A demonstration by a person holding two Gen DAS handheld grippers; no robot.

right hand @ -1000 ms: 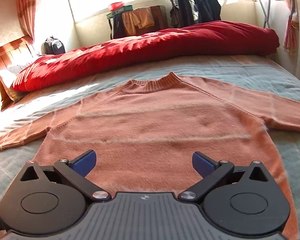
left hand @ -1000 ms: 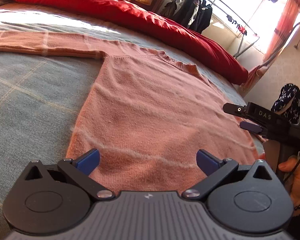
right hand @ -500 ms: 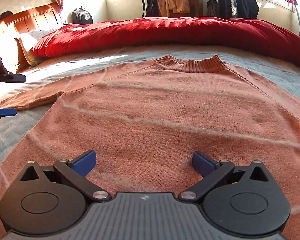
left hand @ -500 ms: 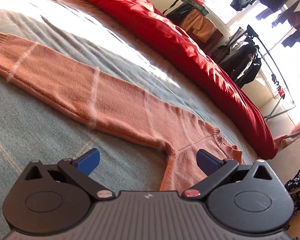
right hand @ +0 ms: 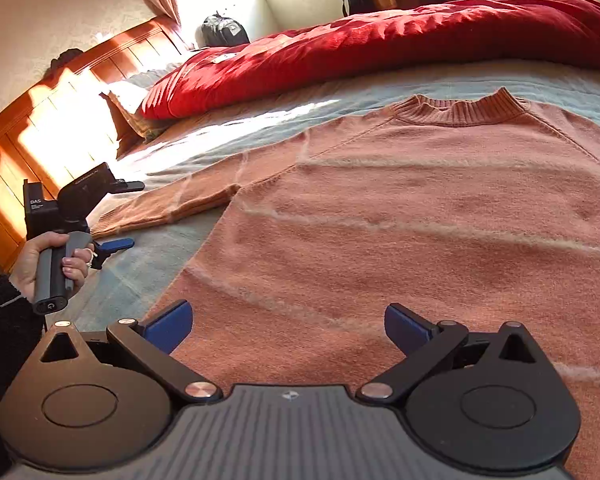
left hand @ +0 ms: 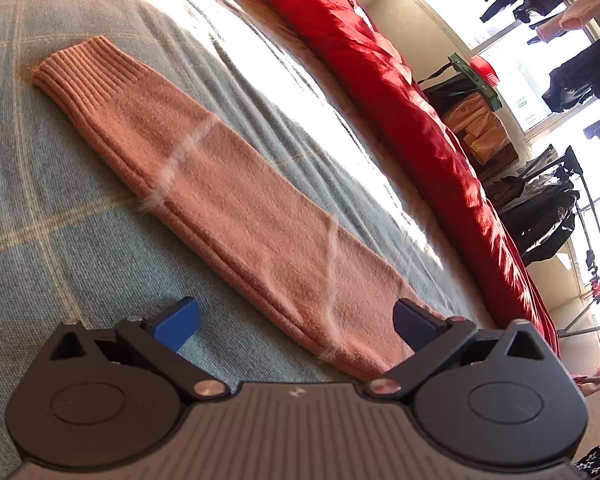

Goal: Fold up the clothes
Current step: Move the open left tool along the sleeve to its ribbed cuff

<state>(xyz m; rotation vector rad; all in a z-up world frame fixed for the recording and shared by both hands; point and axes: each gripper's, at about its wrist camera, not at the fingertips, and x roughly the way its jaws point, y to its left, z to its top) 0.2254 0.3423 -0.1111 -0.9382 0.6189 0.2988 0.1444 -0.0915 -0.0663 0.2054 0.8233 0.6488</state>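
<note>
The working surface is a bed [right hand: 160, 256] covered with a blue-grey checked blanket, sunlit in a broad band across its middle. A pink sweater [right hand: 400, 220] with thin pale stripes lies flat on it, front up, body smooth, ribbed collar pointing toward the far side.

Its sleeve [left hand: 228, 196] stretches straight out over the blanket, cuff at the far end, flat and unfolded.

Beyond the sweater a red duvet [right hand: 380, 44] is bunched in a long roll along the far edge of the bed. A wooden headboard [right hand: 40, 136] stands at the left of the right wrist view, with a pillow beside it. Farther back are a dark backpack [right hand: 224, 30], a window, an orange curtain and a rack hung with dark clothes [left hand: 548, 208].

Nothing lies on the sweater or blocks access to it.

The left gripper [left hand: 296, 322] hovers low over the sleeve near the armpit, blue fingertips spread wide, holding nothing; one tip is over the blanket, the other over the sleeve. A hand [right hand: 48, 260] in a dark cuff grips its handle.

The right gripper [right hand: 288, 322] is over the lower body of the sweater, likewise spread wide and empty. Contact with the fabric cannot be determined.
</note>
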